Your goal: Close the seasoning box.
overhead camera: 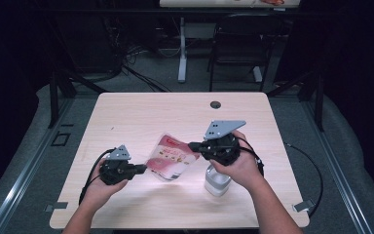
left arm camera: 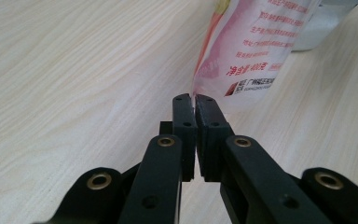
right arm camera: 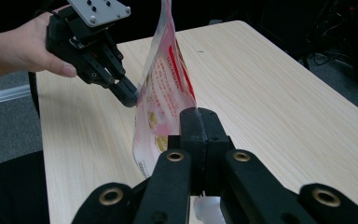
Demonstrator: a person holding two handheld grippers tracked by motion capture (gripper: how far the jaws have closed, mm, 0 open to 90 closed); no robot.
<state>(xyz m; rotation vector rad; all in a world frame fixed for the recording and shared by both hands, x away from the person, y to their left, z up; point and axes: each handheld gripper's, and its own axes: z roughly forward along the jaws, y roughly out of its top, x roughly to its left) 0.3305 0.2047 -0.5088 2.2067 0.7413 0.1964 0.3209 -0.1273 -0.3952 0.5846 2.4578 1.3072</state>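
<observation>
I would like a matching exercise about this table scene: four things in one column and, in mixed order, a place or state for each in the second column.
Things:
1. pouch
2. white container
3. left gripper
4. round hole

Places or states:
A. in the table top near its far edge
B. held up between both grippers, above the table
C. stands on the table under the right hand
D. shut on the pouch's edge on the person's left side

Pairs: 1-B, 2-C, 3-D, 4-A
</observation>
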